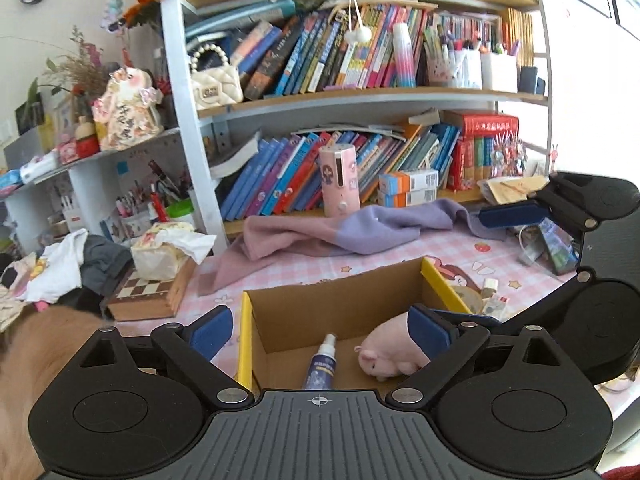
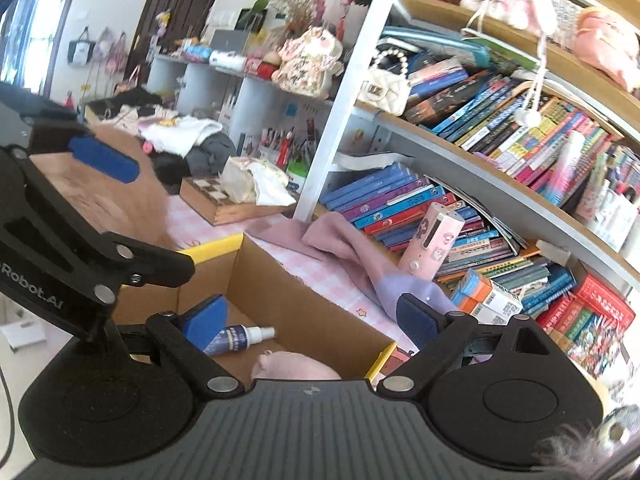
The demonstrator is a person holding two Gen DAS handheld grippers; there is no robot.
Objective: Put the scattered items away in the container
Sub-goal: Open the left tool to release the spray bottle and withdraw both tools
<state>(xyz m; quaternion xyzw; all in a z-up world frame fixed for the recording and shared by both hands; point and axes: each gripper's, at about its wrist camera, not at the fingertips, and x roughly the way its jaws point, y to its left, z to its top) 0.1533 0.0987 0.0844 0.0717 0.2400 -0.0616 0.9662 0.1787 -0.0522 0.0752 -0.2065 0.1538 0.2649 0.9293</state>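
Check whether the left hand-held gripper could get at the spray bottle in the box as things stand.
Probably yes. The left hand-held gripper is open above the open-topped box, and the spray bottle lies uncovered on its floor, apart from the pink pig.

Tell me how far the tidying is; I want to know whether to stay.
Done: the spray bottle and pink pig lie in the box. In hand: nothing; the left gripper and right gripper are open above it. Left: small items on the cloth beside the box.

Bright daylight whites out the right edge, fisheye bends the bookshelf [image 1: 360, 96], and nearby brown fur blurs.
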